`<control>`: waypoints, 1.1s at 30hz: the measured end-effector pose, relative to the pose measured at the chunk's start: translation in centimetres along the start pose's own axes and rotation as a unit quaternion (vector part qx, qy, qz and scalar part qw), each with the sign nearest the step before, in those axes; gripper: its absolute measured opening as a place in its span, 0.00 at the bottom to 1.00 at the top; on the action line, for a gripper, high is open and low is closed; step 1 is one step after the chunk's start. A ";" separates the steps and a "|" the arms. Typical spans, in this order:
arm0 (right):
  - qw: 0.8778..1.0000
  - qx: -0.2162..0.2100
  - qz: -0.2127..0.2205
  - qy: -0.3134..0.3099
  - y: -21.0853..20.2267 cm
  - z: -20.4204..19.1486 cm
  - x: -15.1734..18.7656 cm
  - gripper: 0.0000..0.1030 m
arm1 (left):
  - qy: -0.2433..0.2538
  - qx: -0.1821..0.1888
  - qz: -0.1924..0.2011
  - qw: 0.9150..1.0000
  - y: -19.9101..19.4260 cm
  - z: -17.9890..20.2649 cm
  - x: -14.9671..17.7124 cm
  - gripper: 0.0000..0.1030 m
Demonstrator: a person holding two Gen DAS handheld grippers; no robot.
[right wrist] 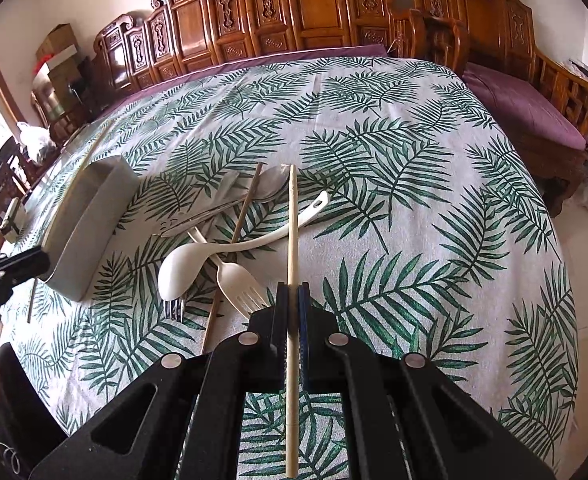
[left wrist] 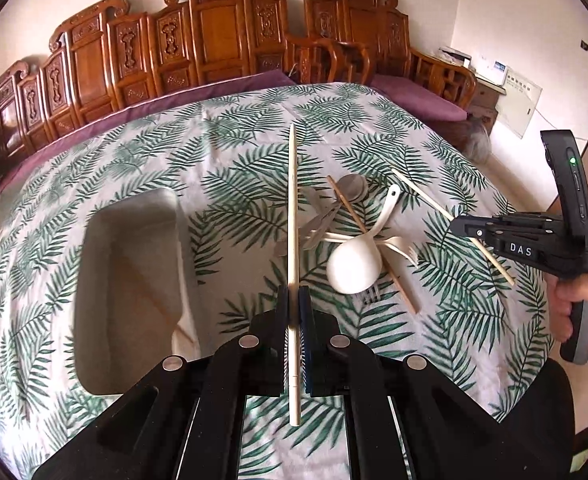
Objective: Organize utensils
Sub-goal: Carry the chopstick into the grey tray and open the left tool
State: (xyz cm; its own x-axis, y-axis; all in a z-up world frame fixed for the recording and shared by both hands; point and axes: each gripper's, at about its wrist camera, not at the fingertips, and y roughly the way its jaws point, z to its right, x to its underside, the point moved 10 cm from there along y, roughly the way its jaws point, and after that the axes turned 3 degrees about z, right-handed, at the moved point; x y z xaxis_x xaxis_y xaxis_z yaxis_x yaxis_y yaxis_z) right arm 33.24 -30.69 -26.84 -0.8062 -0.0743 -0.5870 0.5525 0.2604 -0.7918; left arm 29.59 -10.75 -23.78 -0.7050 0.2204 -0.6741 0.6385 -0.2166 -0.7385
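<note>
slim pale chopstick (left wrist: 293,216) between dark pads (left wrist: 283,308)

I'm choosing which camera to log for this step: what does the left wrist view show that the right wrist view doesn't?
Only the left wrist view: the right tool from outside, the hand gripping it, and the grey tray from above.

Only the right wrist view: the tray's outer wall, stacked boxes, and a metal fork.

Both: each tool shut on a pale chopstick, the white ladle, and the leaf-print cloth.
</note>
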 end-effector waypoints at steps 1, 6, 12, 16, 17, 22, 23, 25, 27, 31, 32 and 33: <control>1.000 0.000 0.000 0.000 0.0 0.0 0.0 0.06 | 0.000 -0.002 0.001 1.000 -0.2 -0.2 0.0 0.04; 1.000 0.000 -0.005 -0.010 0.2 -0.7 0.4 0.06 | -0.010 -0.013 0.008 1.000 -1.4 -2.8 0.3 0.04; 1.000 -0.003 -0.001 -0.021 -0.2 -1.8 0.1 0.06 | -0.031 -0.026 0.013 0.999 -2.7 -6.6 0.9 0.04; 0.999 -0.013 0.006 -0.034 -0.8 -3.5 -0.3 0.06 | -0.039 -0.035 0.012 0.999 -2.9 -8.7 1.2 0.04; 0.999 -0.015 0.008 -0.038 -0.9 -3.9 -0.4 0.06 | -0.041 -0.036 0.012 0.998 -2.8 -9.1 1.2 0.04; 0.997 -0.032 0.015 -0.061 -1.5 -7.6 -1.1 0.06 | -0.056 -0.037 0.006 0.998 -2.2 -11.3 1.6 0.04; 0.997 -0.037 0.016 -0.067 -1.6 -8.6 -1.2 0.06 | -0.059 -0.036 0.005 0.998 -2.1 -11.6 1.6 0.04; 0.996 -0.046 0.018 -0.077 -1.7 -10.4 -1.5 0.06 | -0.067 -0.034 0.002 0.997 -1.7 -12.3 1.7 0.04; 0.995 -0.055 0.020 -0.084 -1.7 -12.1 -1.9 0.06 | -0.076 -0.031 0.000 0.997 -1.2 -13.0 1.6 0.04; 0.992 -0.077 0.024 -0.094 -1.5 -15.7 -2.9 0.06 | -0.091 -0.022 -0.003 0.996 -0.6 -14.0 1.6 0.04; 0.992 -0.080 0.025 -0.096 -1.5 -16.5 -3.1 0.06 | -0.092 -0.021 -0.003 0.995 -0.5 -14.2 1.6 0.04; 0.992 -0.082 0.025 -0.097 -1.5 -17.0 -3.2 0.06 | -0.094 -0.021 -0.003 0.995 -0.4 -14.4 1.6 0.04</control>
State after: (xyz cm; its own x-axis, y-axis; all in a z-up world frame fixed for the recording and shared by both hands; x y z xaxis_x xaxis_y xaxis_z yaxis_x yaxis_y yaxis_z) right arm 31.41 -14.43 -20.90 -0.7144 -0.2364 -0.6586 0.5355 0.4211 -0.7320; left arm 32.71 3.37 -24.74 -0.7517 0.0399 -0.6583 0.6433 -0.1756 -0.7452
